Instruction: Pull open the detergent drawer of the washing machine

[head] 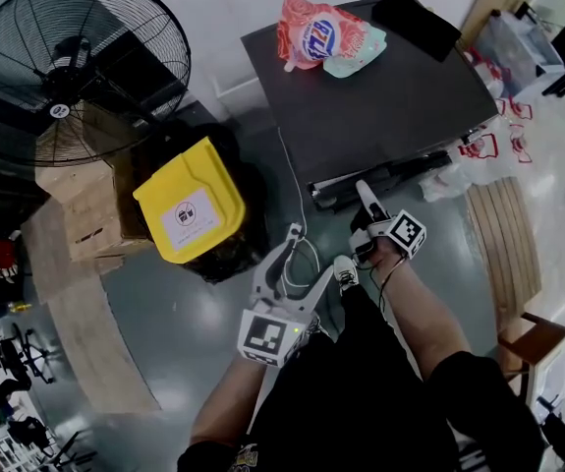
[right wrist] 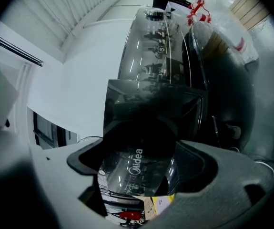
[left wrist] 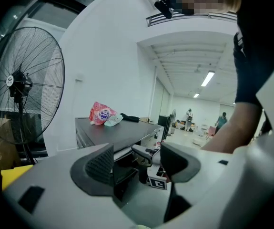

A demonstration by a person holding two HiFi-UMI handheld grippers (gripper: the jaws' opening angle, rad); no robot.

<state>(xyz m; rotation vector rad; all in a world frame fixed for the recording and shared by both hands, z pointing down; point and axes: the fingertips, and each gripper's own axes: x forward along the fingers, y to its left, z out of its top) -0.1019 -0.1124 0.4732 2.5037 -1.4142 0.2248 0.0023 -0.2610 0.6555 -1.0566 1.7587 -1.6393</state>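
Note:
The dark grey washing machine (head: 380, 96) stands ahead of me, seen from above in the head view. Its detergent drawer (head: 400, 173) juts out a little from the front edge. My right gripper (head: 366, 200) reaches onto that drawer. In the right gripper view the glossy drawer front (right wrist: 141, 166) with its brand print fills the space between the jaws of the right gripper (right wrist: 146, 162), which are shut on it. My left gripper (head: 292, 254) hangs lower left of the drawer, apart from it. The left gripper (left wrist: 139, 168) is open with nothing between its fingers, and past it stands the machine (left wrist: 113, 132).
A pink detergent bag (head: 326, 32) and a black item (head: 415, 23) lie on the machine's top. A yellow-lidded bin (head: 189, 214), wooden crates (head: 90, 214) and a large standing fan (head: 61, 67) are at the left. White bags with red print (head: 488, 146) sit at the right. A white cable (head: 297, 205) hangs beside the machine.

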